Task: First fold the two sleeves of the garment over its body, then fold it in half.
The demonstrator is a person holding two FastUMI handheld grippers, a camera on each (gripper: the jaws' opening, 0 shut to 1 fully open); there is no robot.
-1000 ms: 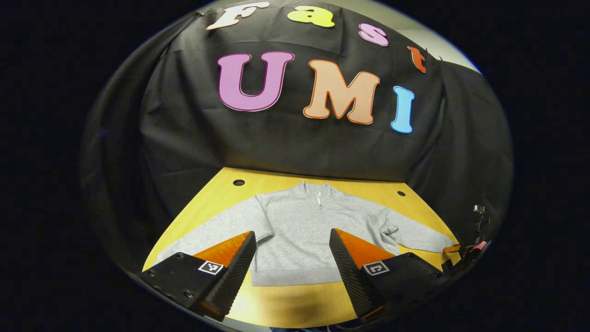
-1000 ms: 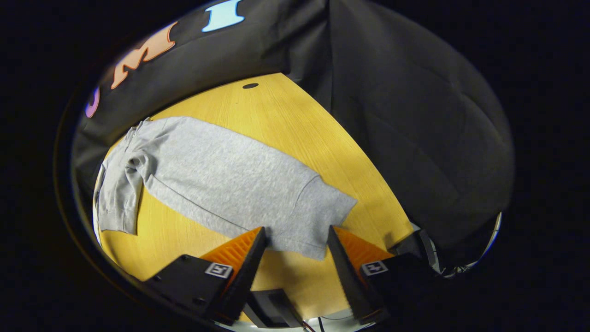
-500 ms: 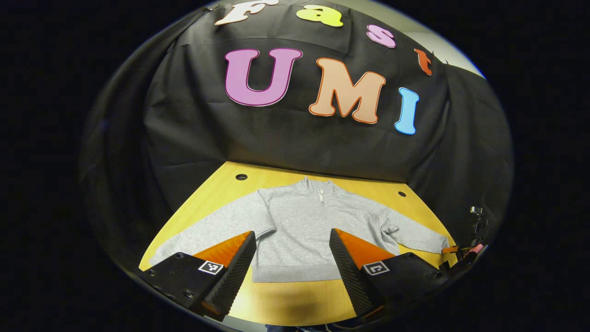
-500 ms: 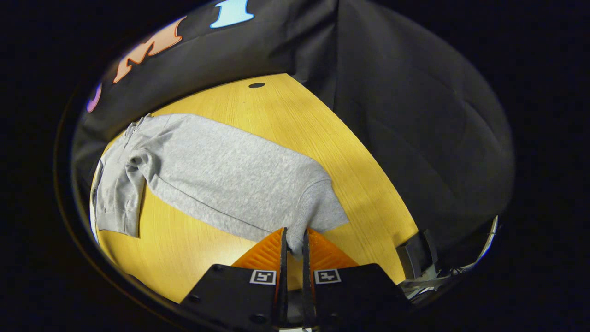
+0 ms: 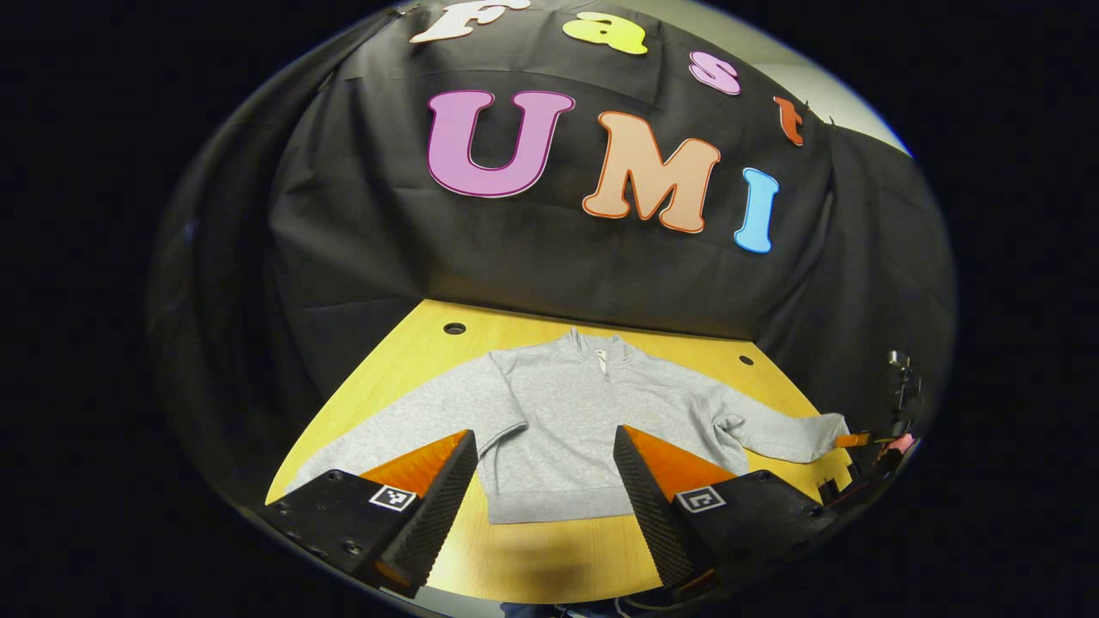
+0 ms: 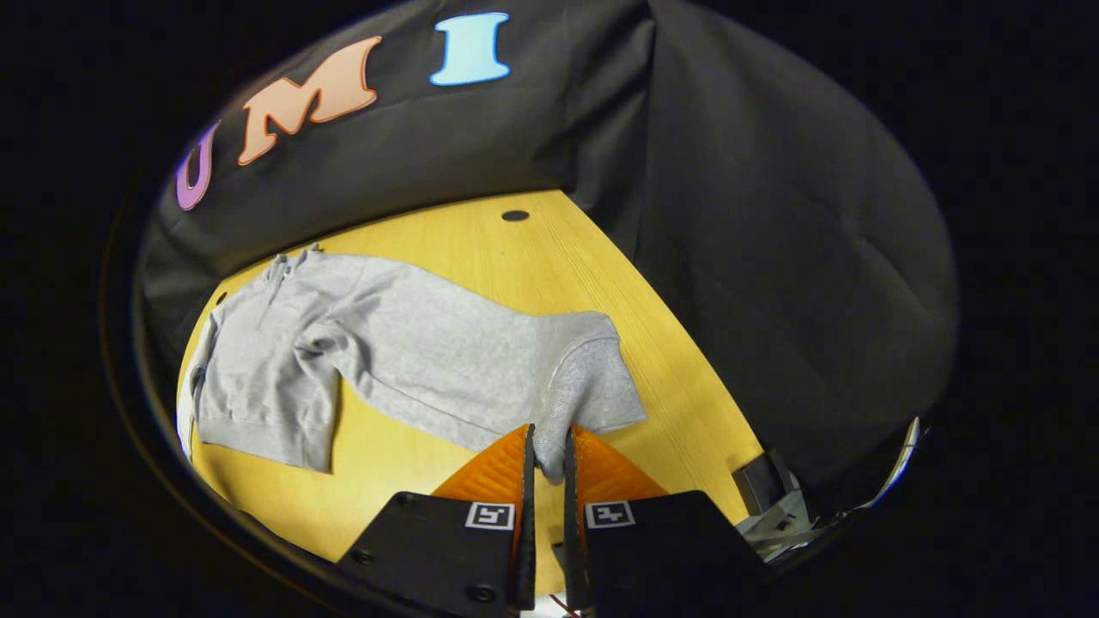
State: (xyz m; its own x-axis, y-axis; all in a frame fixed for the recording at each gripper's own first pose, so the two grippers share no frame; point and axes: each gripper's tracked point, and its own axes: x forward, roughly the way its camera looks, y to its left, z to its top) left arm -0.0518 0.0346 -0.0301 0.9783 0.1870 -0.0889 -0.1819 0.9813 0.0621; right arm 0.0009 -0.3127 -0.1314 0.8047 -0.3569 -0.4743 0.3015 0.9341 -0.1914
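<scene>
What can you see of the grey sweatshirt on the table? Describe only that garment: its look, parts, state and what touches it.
The grey sweatshirt looks like soft fleece, with a short zipped collar and ribbed hem. It lies front up, flat on the yellow table, collar toward the booth wall, neither sleeve folded over the body yet. The right gripper is shut on its right cuff; the left gripper hovers open near the hem.

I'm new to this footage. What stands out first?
A grey sweatshirt lies spread flat on a yellow table. The right gripper is shut on its sleeve cuff near the table's edge, while the left gripper hangs open over the hem.
</scene>
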